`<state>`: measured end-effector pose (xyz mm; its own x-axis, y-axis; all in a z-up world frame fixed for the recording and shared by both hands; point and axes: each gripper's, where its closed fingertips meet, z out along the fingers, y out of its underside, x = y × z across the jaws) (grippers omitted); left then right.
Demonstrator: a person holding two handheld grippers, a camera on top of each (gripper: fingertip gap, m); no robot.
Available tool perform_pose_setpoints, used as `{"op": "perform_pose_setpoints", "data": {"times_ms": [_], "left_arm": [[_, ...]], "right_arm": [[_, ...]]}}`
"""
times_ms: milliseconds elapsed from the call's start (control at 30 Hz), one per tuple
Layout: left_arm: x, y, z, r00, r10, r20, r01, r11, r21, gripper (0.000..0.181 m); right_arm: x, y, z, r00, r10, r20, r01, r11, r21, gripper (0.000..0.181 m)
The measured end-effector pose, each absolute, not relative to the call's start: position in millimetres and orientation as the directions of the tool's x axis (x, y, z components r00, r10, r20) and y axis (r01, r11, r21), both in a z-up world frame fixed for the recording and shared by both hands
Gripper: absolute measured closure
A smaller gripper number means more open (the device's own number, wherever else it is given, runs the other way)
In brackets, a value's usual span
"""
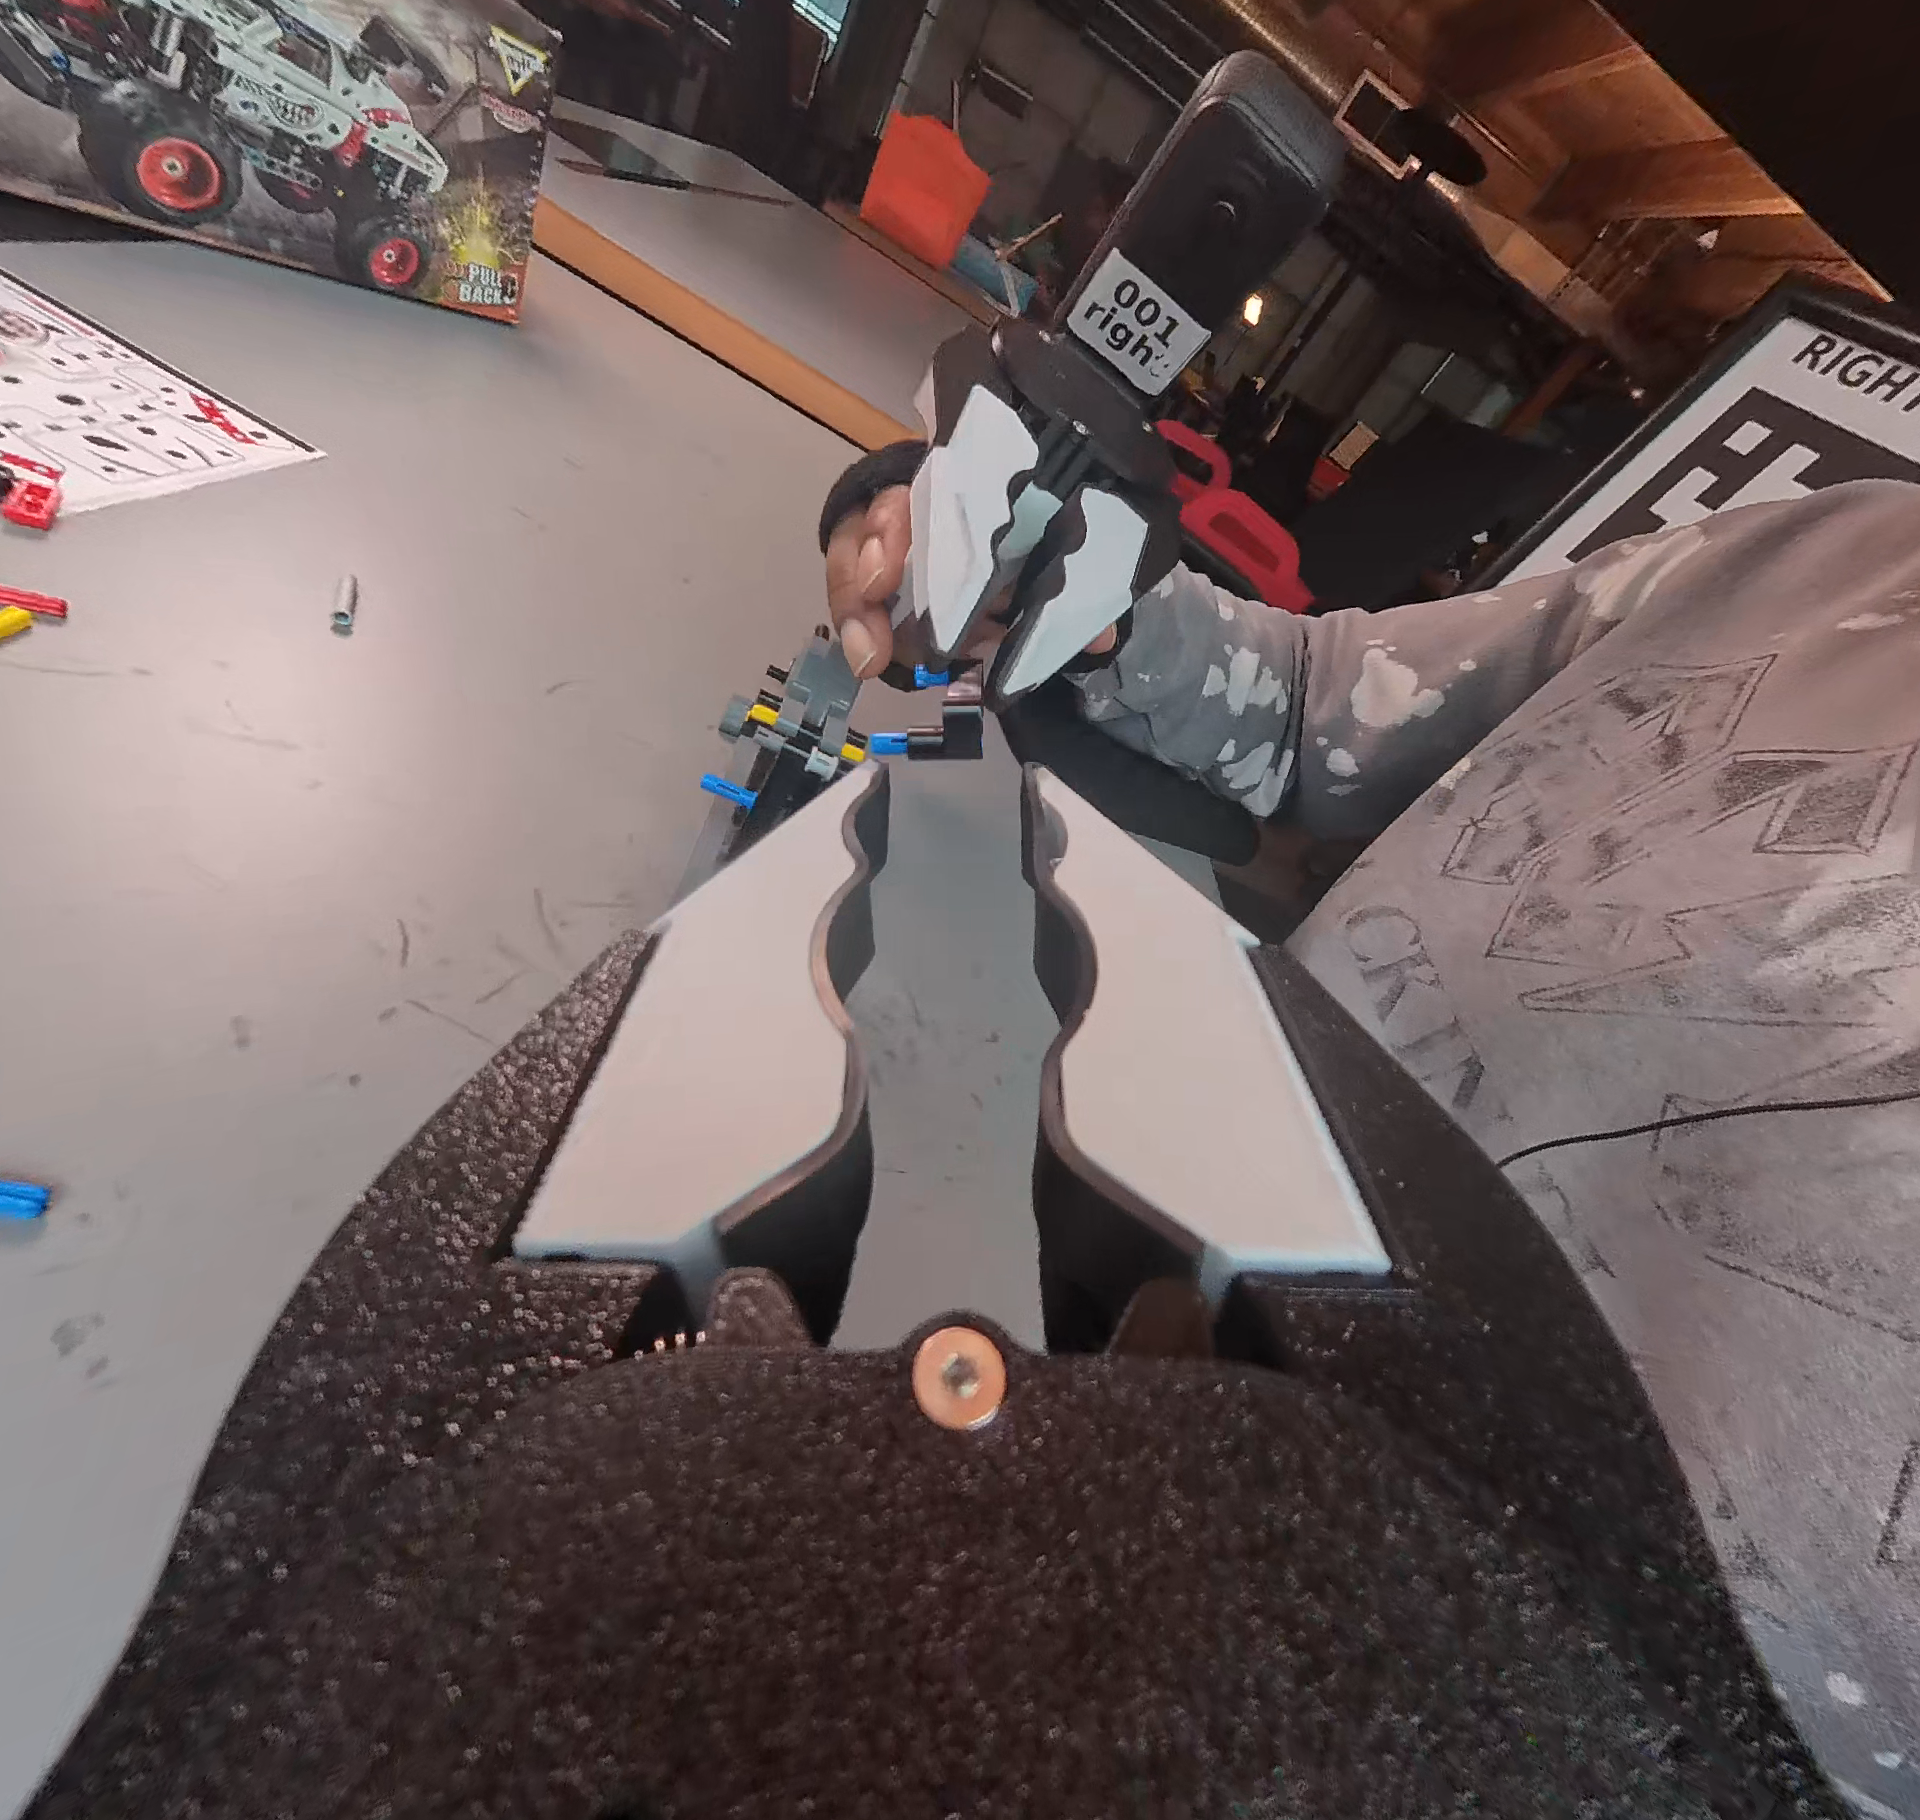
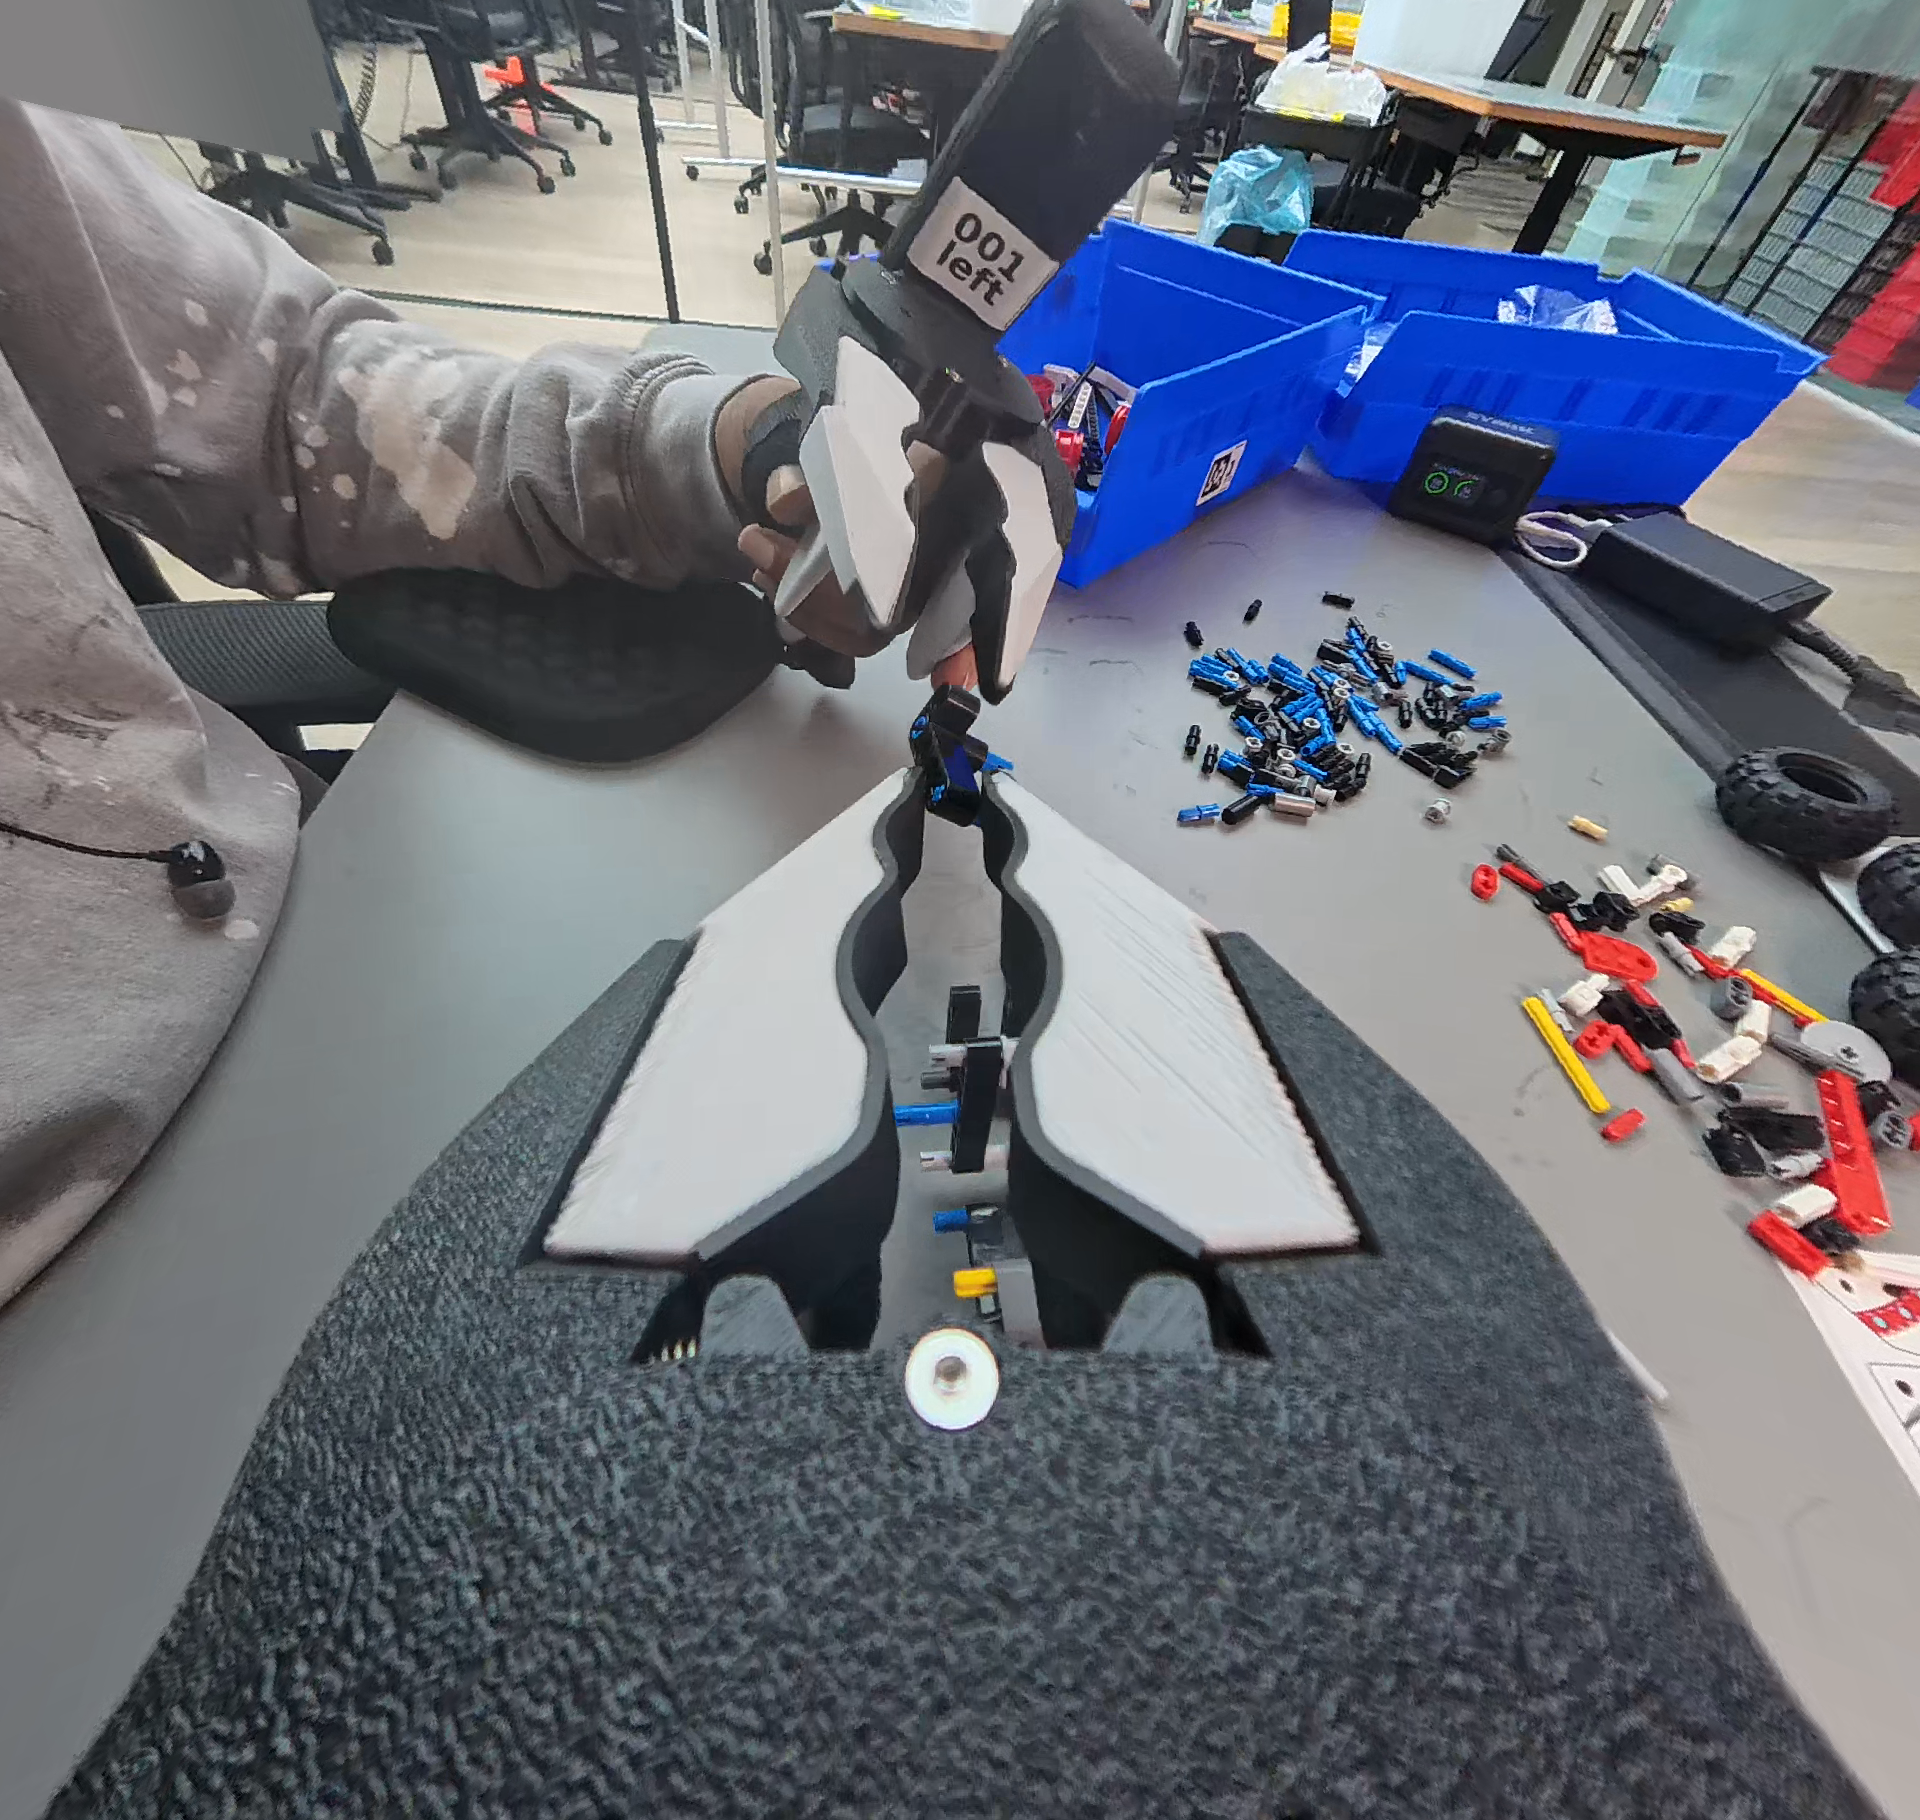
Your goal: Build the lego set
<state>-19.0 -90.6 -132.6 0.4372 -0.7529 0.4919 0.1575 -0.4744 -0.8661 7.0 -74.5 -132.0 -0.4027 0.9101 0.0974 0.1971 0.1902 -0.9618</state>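
My right gripper is shut on a small black lego piece with blue pins, held just above the grey table. In the left wrist view the right gripper shows farther off with that piece at its tips. My left gripper is open and empty, its tips just short of the piece; it also shows in the right wrist view. A partly built grey and black assembly with yellow and blue pins stands on the table to the left of the piece, and lies under my right fingers.
The set's box and a printed sheet lie far left. Two blue bins, a pile of blue and black pins, loose red and white parts, tyres and a black power adapter sit on the right. Left tips to right tips: about 4 centimeters.
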Motion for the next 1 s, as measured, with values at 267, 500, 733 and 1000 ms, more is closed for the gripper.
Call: {"op": "perform_pose_setpoints", "data": {"times_ms": [267, 500, 733, 1000], "left_arm": [[-8, -94, -103, 0.060, -0.654, 0.755, 0.416, -0.671, -0.614, 0.140], [0, -93, -112, 0.167, -0.670, 0.723, 0.367, -0.639, -0.677, 0.162], [-6, -78, -148, 0.654, -0.740, 0.159, -0.079, -0.276, -0.958, 0.163], [1, -73, -169, 0.676, -0.685, -0.271, -0.446, -0.088, -0.891, 0.162]], "right_arm": [[-2, -83, -108, -0.200, 0.762, 0.615, 0.017, 0.631, -0.776, 0.171], [-6, -91, -115, -0.065, 0.376, 0.924, 0.016, 0.927, -0.376, 0.171], [-2, -82, -122, -0.182, 0.670, 0.720, 0.031, 0.736, -0.677, 0.161], [2, -82, -131, -0.315, 0.869, 0.382, 0.137, 0.440, -0.888, 0.165]]}}
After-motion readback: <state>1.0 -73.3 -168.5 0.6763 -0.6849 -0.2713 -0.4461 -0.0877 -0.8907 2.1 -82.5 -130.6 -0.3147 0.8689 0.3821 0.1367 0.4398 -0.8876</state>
